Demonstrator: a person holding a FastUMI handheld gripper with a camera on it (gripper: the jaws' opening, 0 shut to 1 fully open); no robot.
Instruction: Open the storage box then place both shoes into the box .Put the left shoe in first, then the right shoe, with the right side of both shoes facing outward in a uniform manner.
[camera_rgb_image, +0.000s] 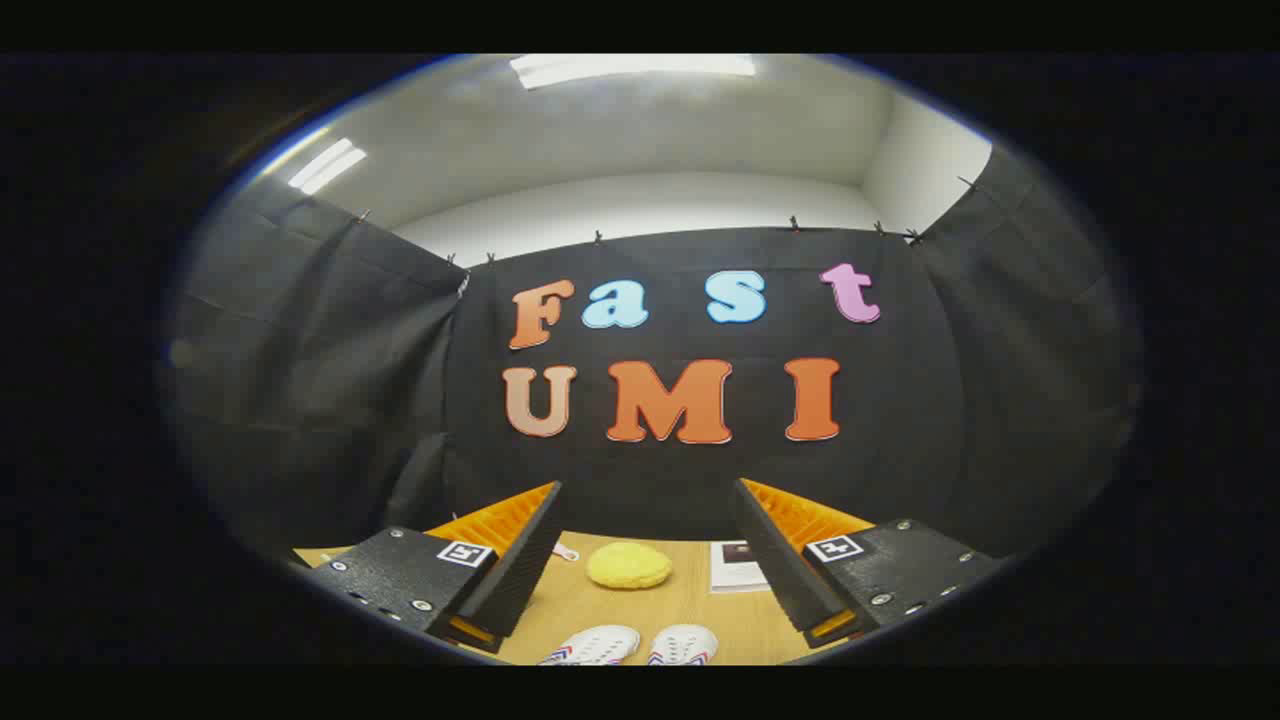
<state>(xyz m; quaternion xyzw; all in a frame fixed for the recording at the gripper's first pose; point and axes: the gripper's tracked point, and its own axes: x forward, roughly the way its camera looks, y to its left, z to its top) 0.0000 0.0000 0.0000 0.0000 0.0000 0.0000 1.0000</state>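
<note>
- Between the 2 spread fingers, near their bases: 2 white shoes side by side on the wooden table, toes pointing away toward the booth wall, coloured stripes on their sides; just the front parts visible.
- gripper wide open, nothing between the fingers, not touching anything; held up above the table, aimed mostly at the black cloth wall.
- yellow round pad, maybe a sponge or cloth (too small to be sure), lying flat on the table beyond the shoes, between the fingers, apart from the shoes.
- white card or booklet with a dark patch on it, flat on the table right of the yellow pad, just beside the right finger's inner edge, partly hidden by it.
- small white tag-like thing on the table next to the left finger, unclear what it is.
- Ceiling light panels lit above the cloth wall.
</note>
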